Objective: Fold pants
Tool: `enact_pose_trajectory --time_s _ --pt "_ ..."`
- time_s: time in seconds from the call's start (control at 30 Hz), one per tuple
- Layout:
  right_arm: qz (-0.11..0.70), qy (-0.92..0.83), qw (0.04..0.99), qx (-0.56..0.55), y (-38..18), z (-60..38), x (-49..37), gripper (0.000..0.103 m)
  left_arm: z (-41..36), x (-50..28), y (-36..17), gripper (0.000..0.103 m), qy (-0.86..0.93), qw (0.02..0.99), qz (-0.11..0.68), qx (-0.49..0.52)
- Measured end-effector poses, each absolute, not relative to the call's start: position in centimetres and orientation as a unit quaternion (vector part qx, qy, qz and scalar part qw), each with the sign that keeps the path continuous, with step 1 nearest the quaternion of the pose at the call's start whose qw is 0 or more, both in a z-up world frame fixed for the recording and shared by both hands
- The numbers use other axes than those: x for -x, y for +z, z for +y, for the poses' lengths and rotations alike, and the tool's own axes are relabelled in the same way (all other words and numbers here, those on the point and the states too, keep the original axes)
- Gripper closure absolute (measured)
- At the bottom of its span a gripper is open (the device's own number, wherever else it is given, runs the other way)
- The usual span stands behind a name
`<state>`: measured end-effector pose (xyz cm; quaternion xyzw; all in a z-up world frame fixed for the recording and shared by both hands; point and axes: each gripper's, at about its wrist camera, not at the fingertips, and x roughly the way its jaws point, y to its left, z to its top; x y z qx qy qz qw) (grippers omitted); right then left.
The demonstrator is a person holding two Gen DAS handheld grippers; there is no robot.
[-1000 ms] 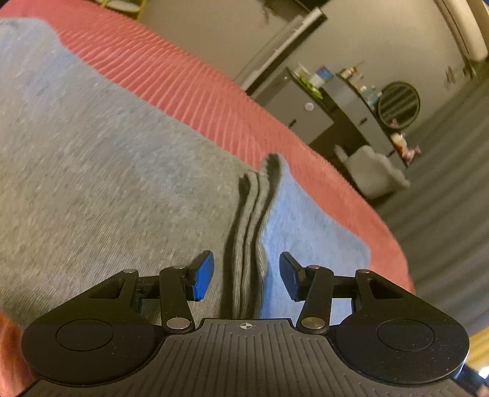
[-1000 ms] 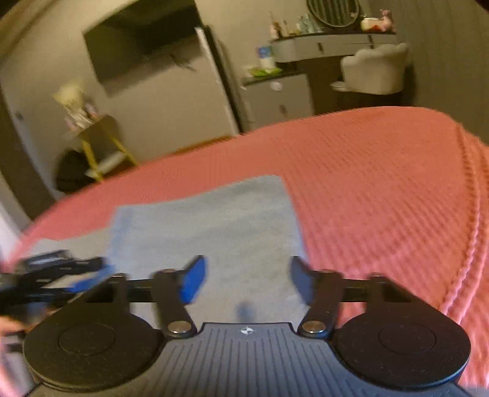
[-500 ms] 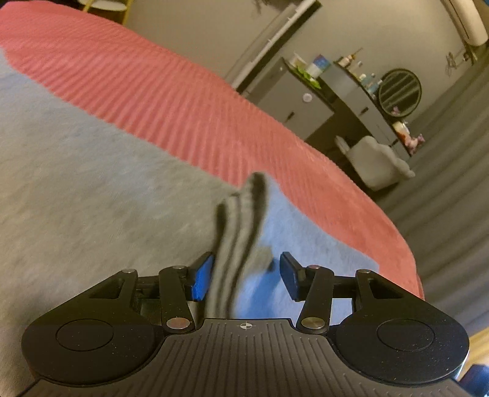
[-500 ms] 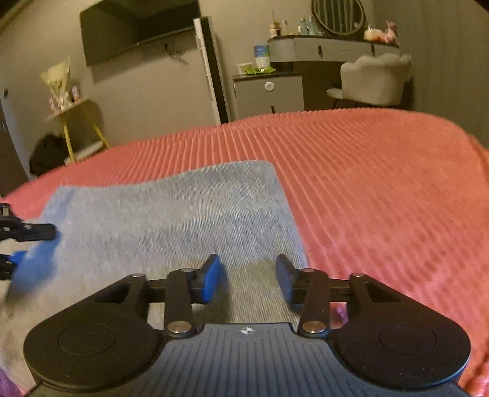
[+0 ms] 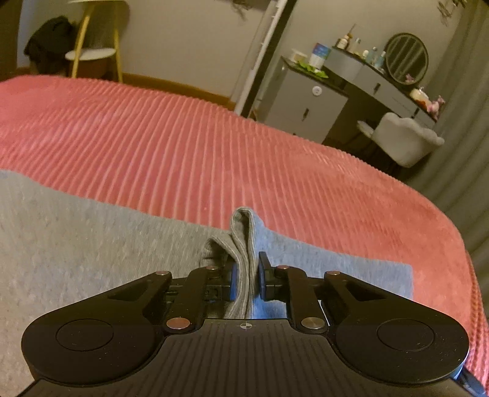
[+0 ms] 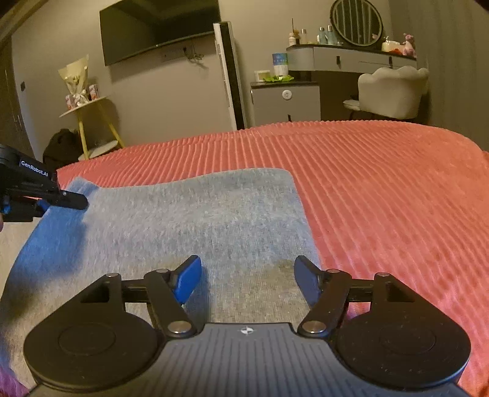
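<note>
Grey pants [image 5: 79, 250] lie flat on a red ribbed bedspread [image 5: 183, 146]. In the left wrist view my left gripper [image 5: 247, 276] is shut on a raised fold of the pants' ribbed edge [image 5: 243, 232], which stands up between the jaws. In the right wrist view the pants [image 6: 195, 220] spread ahead, their far edge square on the bedspread [image 6: 382, 195]. My right gripper [image 6: 247, 279] is open and empty just above the pants' near part. The left gripper [image 6: 45, 195] shows at the far left, at the pants' left corner.
A grey cabinet [image 6: 285, 102], a dresser with a round mirror [image 6: 356, 21] and a white chair [image 6: 392, 91] stand beyond the bed. A yellow side table [image 6: 87, 122] and a wall TV [image 6: 159, 29] are at the back left.
My left gripper has closed on the ribbed edge of the pants, which now stands pinched between its jaws. My right gripper came down low over the pants and its jaws opened wider.
</note>
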<state>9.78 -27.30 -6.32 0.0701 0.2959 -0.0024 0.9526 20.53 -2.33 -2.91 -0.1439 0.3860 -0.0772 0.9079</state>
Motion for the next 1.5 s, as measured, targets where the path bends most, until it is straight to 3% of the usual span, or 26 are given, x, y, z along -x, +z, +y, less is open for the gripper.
enact_pose_trajectory --time_s 0.4,0.47,0.5,0.53,0.6,0.63,0.87,1.1,1.5 --pt "0.289 -0.046 0.949 -0.113 -6.3 -29.3 -9.2 0.04 -3.8 -20.9 -1.6 0.088 -0.072 0.924 0.363 0.094" --pt "0.289 -0.045 0.95 -0.106 -6.4 -29.2 -9.2 0.04 -4.3 -21.3 -2.4 0.084 -0.058 0.922 0.377 0.065" --pt "0.293 -0.045 0.949 -0.105 -6.5 -29.2 -9.3 0.04 -4.5 -21.3 -2.9 0.071 -0.042 0.921 0.385 0.05" --pt "0.299 -0.047 0.947 -0.106 -6.6 -29.3 -9.4 0.04 -4.4 -21.3 -3.1 0.051 -0.027 0.92 0.388 0.044" --pt "0.309 -0.05 0.943 -0.11 -6.9 -29.3 -9.5 0.04 -3.6 -20.6 -3.3 0.029 0.0 0.922 0.384 0.05" --pt "0.31 -0.05 0.943 -0.111 -6.9 -29.4 -9.5 0.039 -3.0 -20.1 -3.2 0.026 0.004 0.921 0.384 0.059" --pt "0.313 -0.053 0.941 -0.114 -6.9 -29.6 -9.7 0.035 6.1 -13.7 -3.1 0.024 0.035 0.915 0.363 0.172" --pt "0.32 -0.058 0.938 -0.121 -6.8 -29.8 -9.6 0.029 22.2 -5.8 -5.0 0.018 0.193 0.826 0.288 0.444" --pt "0.324 -0.063 0.938 -0.11 -6.8 -29.7 -9.7 0.024 27.9 -5.7 -8.2 0.018 0.155 0.829 0.282 0.458"
